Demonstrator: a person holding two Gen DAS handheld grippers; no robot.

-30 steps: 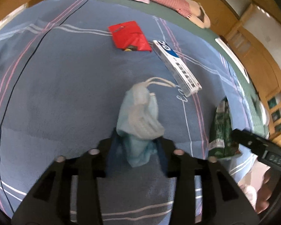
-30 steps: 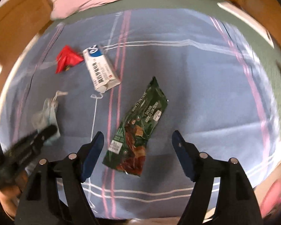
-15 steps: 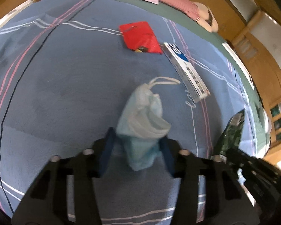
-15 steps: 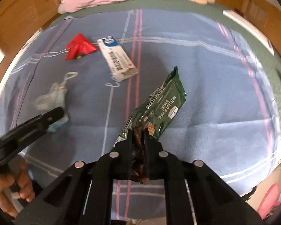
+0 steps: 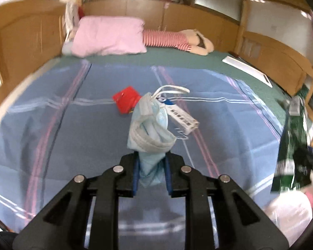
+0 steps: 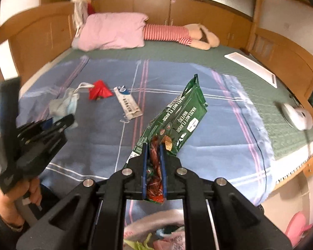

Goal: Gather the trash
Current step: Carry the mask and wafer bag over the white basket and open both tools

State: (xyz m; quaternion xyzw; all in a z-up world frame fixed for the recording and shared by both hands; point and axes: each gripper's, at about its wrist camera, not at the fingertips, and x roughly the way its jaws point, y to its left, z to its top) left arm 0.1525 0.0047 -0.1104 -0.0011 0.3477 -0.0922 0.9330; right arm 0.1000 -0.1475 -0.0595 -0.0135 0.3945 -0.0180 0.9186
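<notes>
My left gripper (image 5: 151, 166) is shut on a crumpled light-blue face mask (image 5: 150, 125) and holds it above the blue plaid bedspread (image 5: 52, 129). My right gripper (image 6: 154, 162) is shut on a green hazelnut wafer wrapper (image 6: 177, 116) and holds it lifted off the bed. That wrapper also shows at the right edge of the left wrist view (image 5: 292, 145). A red wrapper (image 5: 126, 101) and a white-and-blue box (image 5: 180, 117) lie on the bedspread beyond the mask. In the right wrist view I see the left gripper (image 6: 60, 123) with the mask (image 6: 62, 106), the red wrapper (image 6: 99, 90) and the box (image 6: 128, 104).
A pink pillow (image 5: 108, 36) and a striped plush toy (image 5: 177, 40) lie at the head of the bed. A white flat device (image 6: 296, 115) sits on the green sheet at right. A bag with trash (image 6: 162, 233) hangs open below my right gripper. Wooden cabinets surround the bed.
Both grippers have risen and tilted up, lifting the mask and the green wrapper off the bed. The right gripper shut on the wrapper between the oldest frame and half a second ago.
</notes>
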